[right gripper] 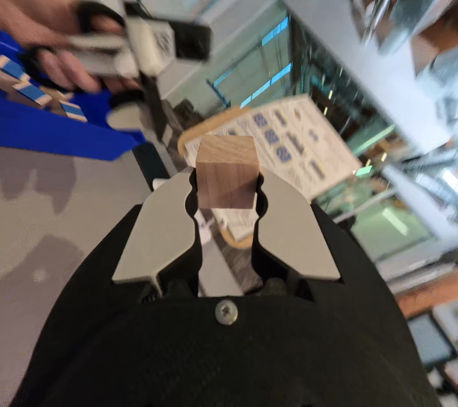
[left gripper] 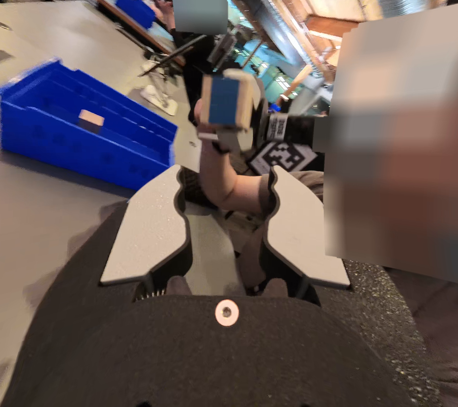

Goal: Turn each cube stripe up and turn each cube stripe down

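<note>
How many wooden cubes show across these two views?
At least 4, likely more. One cube is clamped in the right gripper. One plain-topped cube sits in the blue bin; at least two striped cubes lie blurred in it, others possibly hidden.

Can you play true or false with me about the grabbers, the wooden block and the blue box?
1. The right gripper is squeezing a wooden block. True.
2. The left gripper is holding a block too. False: its fingers are apart with nothing between them.
3. The block has a blue stripe on one side. True: the left wrist view shows the stripe.
4. The blue box is red. False: it is blue.
5. A block sits inside the blue box. True.
</note>
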A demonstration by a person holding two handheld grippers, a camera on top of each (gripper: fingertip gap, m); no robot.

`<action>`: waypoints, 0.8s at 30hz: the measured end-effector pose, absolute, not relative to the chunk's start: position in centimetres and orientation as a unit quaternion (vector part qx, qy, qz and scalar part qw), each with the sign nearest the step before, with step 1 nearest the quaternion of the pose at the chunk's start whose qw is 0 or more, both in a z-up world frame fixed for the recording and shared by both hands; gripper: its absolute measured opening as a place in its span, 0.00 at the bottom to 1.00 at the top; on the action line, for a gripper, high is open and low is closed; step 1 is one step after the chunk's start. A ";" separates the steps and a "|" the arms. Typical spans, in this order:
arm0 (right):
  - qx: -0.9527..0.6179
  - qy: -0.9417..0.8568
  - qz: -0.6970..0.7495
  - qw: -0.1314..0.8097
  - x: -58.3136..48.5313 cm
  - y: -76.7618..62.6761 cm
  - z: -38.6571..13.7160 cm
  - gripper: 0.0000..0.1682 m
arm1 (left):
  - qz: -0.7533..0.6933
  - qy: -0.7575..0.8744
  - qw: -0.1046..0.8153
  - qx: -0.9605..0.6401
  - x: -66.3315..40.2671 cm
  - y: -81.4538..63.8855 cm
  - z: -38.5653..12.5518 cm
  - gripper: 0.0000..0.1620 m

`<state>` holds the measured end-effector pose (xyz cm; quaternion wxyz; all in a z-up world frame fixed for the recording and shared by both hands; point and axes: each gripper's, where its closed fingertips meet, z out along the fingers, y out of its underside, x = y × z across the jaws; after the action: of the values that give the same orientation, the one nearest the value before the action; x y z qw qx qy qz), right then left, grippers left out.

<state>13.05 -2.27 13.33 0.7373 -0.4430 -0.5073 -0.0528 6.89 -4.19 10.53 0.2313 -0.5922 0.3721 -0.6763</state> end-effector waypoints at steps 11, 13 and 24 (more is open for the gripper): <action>-0.953 -0.152 0.099 0.244 35.1 8.3 -6.9 0.27 | -0.623 0.376 0.291 -0.621 2.7 -4.1 12.1 0.34; -0.970 -0.133 0.078 0.190 36.0 8.0 -9.5 0.27 | -0.625 0.383 0.292 -0.614 2.2 -4.6 12.5 0.33; -0.989 -0.104 0.030 0.104 36.9 7.7 -14.3 0.27 | -0.598 0.383 0.315 -0.630 0.1 -4.7 12.9 0.33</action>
<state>36.86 7.73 -14.32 0.1045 -0.9886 -0.1040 0.0296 0.06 -4.66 12.94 0.3149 -0.6296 0.3829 -0.5982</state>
